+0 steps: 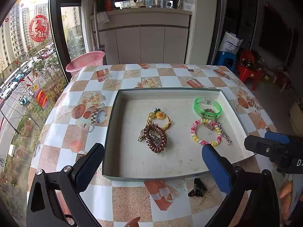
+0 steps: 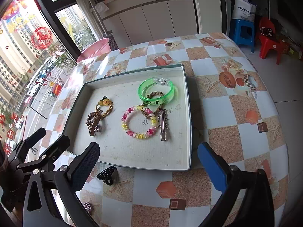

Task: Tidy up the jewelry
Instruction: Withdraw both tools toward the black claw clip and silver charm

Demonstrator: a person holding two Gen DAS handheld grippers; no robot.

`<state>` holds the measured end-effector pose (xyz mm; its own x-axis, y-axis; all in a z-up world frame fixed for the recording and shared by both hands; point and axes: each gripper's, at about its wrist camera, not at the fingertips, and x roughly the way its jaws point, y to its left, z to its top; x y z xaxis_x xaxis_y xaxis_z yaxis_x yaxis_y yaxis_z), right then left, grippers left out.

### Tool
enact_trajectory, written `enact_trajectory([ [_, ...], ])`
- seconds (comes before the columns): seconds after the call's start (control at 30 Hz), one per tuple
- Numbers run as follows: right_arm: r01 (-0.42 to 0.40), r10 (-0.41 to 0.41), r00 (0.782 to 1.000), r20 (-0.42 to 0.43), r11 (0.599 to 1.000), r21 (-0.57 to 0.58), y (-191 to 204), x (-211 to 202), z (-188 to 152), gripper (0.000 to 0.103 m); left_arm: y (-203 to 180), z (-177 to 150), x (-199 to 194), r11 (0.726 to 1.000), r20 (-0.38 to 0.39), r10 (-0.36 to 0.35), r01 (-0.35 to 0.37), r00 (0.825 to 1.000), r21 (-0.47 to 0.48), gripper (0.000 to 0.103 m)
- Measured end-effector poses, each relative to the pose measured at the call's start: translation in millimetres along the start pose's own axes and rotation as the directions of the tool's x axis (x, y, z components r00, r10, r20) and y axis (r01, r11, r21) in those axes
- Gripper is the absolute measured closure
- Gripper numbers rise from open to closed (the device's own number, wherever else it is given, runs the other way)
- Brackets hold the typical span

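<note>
left gripper (image 1: 153, 170): jaws spread, nothing between | right gripper (image 2: 149, 168): jaws spread, empty too | tray (image 2: 132, 157): just ahead of both, holds green bangle (image 2: 156, 92) and coil bands, sorted in two groups | black claw clip (image 2: 107, 175): outside tray, near right gripper's left finger, probably next to collect

Glossy translucent plastic bangle (image 2: 156, 91); matt rough tray (image 2: 132, 151).

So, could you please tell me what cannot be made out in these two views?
- Braided band: partly covered by the green bangle in both views.
- Handwriting on the tray floor: too small to read.
- Small metal piece, right wrist view: partly behind the gripper frame.
- Black claw clip: teeth unclear.
</note>
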<state>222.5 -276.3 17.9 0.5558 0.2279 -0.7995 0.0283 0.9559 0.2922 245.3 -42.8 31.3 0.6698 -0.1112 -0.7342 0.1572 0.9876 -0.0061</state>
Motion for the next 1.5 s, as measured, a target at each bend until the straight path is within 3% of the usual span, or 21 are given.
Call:
enact_trajectory([
  [0.27, -0.006, 0.006, 1.0, 0.027, 1.0, 0.011, 0, -23, -16, 0.0, 1, -27, -28, 1.0, 0.006, 0.013, -0.013, 1.0, 0.027, 0.0],
  [0.87, -0.02, 0.02, 0.999, -0.049, 1.0, -0.011, 9, -41, -72, 0.0, 0, -100, -63, 0.997, -0.043, -0.049, 0.052, 0.998, 0.062, 0.0],
  [1.5, -0.014, 0.013, 0.993, -0.118, 1.0, -0.008, 4, -29, -111, 0.0, -7, -145, -45, 0.997, -0.128, -0.067, 0.072, 0.99, 0.039, 0.0],
])
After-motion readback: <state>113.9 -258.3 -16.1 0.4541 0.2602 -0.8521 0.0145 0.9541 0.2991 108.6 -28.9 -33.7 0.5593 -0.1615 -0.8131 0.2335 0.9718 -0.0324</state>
